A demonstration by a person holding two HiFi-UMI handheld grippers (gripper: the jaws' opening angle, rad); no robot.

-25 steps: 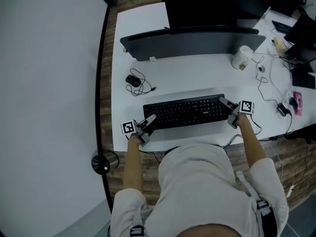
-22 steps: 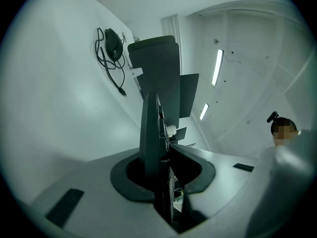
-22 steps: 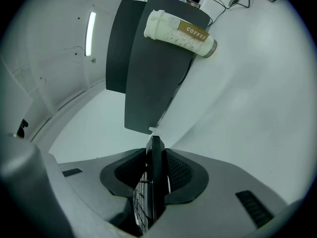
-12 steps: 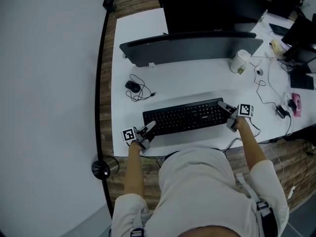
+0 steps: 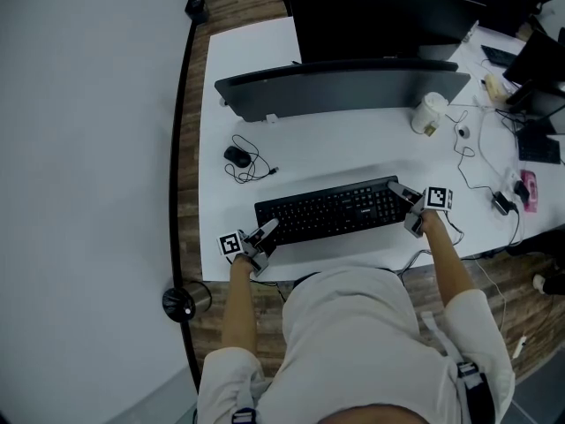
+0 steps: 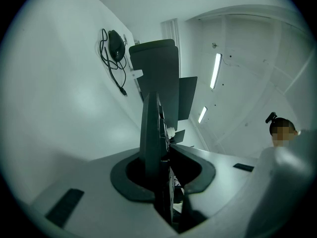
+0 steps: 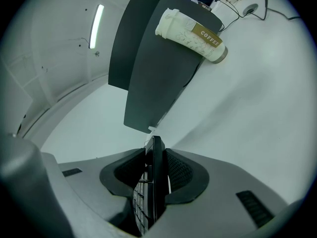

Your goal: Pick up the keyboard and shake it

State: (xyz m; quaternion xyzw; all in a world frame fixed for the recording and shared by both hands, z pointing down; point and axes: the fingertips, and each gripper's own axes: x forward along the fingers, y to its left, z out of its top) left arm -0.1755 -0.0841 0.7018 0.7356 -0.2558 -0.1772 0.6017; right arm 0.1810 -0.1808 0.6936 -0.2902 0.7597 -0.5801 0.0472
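The black keyboard (image 5: 331,208) lies crosswise over the white desk (image 5: 353,144), with a grey shadow along its near side. My left gripper (image 5: 263,233) is shut on its left end and my right gripper (image 5: 402,194) on its right end. The left gripper view shows the keyboard's (image 6: 150,138) thin edge standing between the jaws of that gripper (image 6: 161,182). In the right gripper view, the keyboard's (image 7: 156,162) edge and key rows run between the ribbed pads of that gripper (image 7: 154,182).
A black mouse (image 5: 237,155) with a coiled cable lies behind the keyboard at the left. Two dark monitors (image 5: 344,87) stand across the back. A white coffee cup (image 5: 429,111), loose cables (image 5: 472,162) and a pink phone (image 5: 530,186) are at the right.
Both grippers keep their hold on the keyboard's ends. The keyboard has barely shifted on the desk; the head view itself has moved slightly.
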